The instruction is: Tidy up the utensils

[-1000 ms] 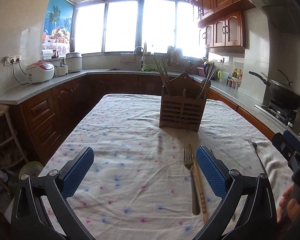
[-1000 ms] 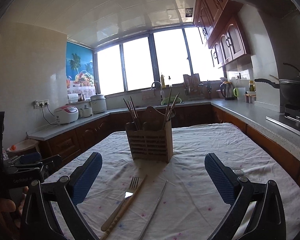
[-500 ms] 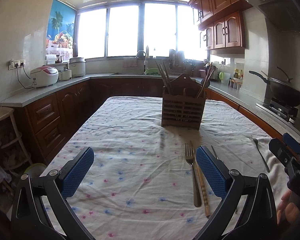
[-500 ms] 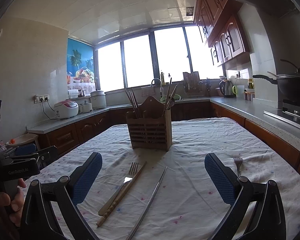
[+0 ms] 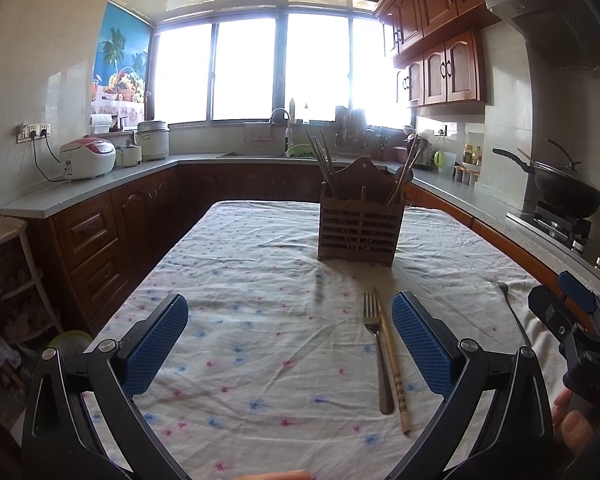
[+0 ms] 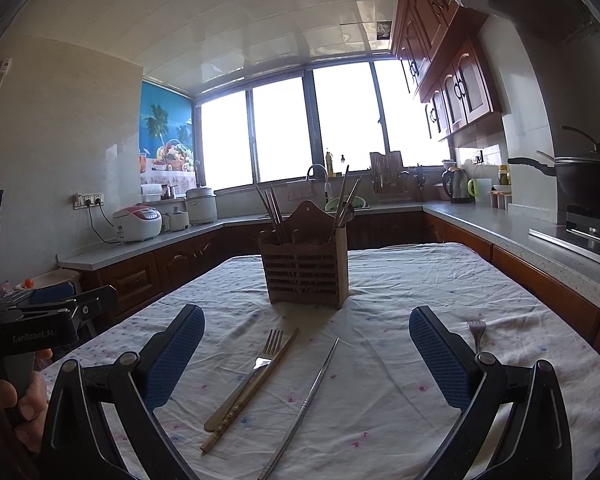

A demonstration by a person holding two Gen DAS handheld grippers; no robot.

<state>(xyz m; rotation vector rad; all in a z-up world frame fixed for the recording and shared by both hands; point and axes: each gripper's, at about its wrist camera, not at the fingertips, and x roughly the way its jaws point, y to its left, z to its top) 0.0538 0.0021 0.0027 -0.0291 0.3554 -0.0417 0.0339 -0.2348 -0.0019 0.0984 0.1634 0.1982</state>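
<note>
Right wrist view: right gripper [image 6: 306, 354] dipping lower, jaws spread, empty | fork [image 6: 248, 376], wooden chopstick [image 6: 252, 388], metal chopstick [image 6: 306, 402] lying between its pads | left gripper [image 5: 290, 344] spread too | holder [image 6: 304, 268] waiting beyond; pickup nearing.

This is a kitchen in a home. Brown wood cupboards [image 5: 440, 68] hang on the wall, and a grey counter [image 5: 100, 184] runs around the room. A rice cooker [image 5: 87, 158] sits on the counter. A sink tap [image 6: 318, 174] stands under the big windows [image 6: 284, 132]. A black pan [image 5: 568, 192] rests on the stove. A table with a flowery cloth [image 5: 260, 320] fills the middle.
</note>
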